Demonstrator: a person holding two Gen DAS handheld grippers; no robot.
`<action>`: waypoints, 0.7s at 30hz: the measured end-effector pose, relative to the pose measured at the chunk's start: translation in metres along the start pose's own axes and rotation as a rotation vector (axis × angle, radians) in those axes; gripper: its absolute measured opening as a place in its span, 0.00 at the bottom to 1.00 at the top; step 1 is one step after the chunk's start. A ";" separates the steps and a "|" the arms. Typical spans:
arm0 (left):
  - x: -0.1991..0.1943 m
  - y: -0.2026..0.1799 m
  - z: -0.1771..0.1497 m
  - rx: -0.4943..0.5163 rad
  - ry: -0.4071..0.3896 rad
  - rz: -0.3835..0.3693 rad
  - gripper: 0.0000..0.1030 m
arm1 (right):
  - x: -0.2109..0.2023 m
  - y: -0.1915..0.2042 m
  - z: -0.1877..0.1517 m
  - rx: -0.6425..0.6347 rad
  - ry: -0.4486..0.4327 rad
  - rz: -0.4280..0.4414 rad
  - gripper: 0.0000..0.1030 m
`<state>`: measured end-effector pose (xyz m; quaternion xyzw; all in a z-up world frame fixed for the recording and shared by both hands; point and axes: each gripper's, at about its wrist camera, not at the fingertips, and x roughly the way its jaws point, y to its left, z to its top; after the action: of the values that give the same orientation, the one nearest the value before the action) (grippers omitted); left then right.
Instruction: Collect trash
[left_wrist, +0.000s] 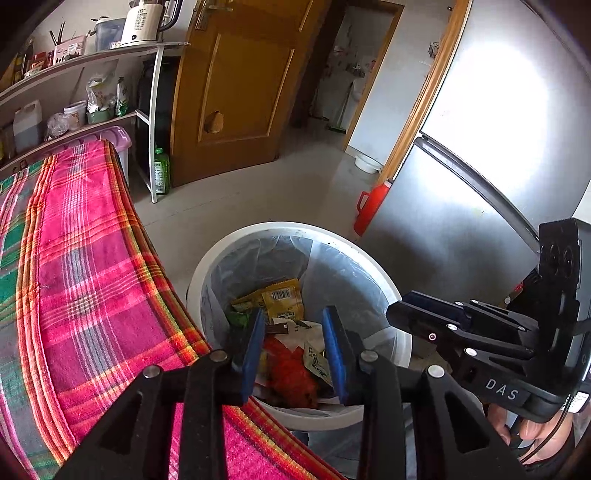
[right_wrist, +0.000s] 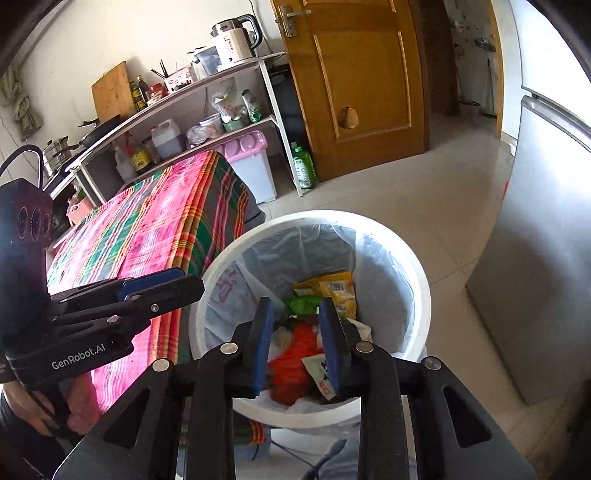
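Note:
A white trash bin (left_wrist: 207, 266) with a clear liner stands on the floor beside the table; it also shows in the right wrist view (right_wrist: 421, 273). Inside lie a yellow wrapper (left_wrist: 282, 297) (right_wrist: 338, 286), green scraps (right_wrist: 303, 304), an orange piece (left_wrist: 291, 373) (right_wrist: 295, 362) and a white printed wrapper (left_wrist: 314, 358) (right_wrist: 319, 373). My left gripper (left_wrist: 295, 321) is open and empty above the bin. My right gripper (right_wrist: 295, 314) is open and empty above the bin too. Each gripper appears in the other's view: the right (left_wrist: 402, 308), the left (right_wrist: 184, 280).
A table with a pink plaid cloth (left_wrist: 81, 280) (right_wrist: 155, 229) sits left of the bin. A silver fridge (left_wrist: 480, 166) (right_wrist: 535, 258) stands to the right, with a red thermos (left_wrist: 369, 206) by it. A shelf rack (right_wrist: 207, 122), a pink-lidded bin (right_wrist: 251, 162) and a wooden door (left_wrist: 236, 88) lie beyond.

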<state>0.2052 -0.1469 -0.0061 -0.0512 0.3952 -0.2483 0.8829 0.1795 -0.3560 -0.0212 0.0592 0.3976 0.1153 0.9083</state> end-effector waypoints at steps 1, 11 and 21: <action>-0.004 0.000 -0.001 0.000 -0.006 0.000 0.33 | -0.003 0.002 -0.001 -0.003 -0.005 -0.002 0.27; -0.045 -0.003 -0.009 0.004 -0.075 0.009 0.34 | -0.040 0.028 -0.008 -0.031 -0.065 -0.012 0.28; -0.088 -0.007 -0.032 0.029 -0.129 0.033 0.37 | -0.075 0.051 -0.029 -0.060 -0.114 -0.034 0.32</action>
<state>0.1293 -0.1076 0.0336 -0.0479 0.3348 -0.2358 0.9111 0.1006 -0.3252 0.0223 0.0314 0.3427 0.1081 0.9327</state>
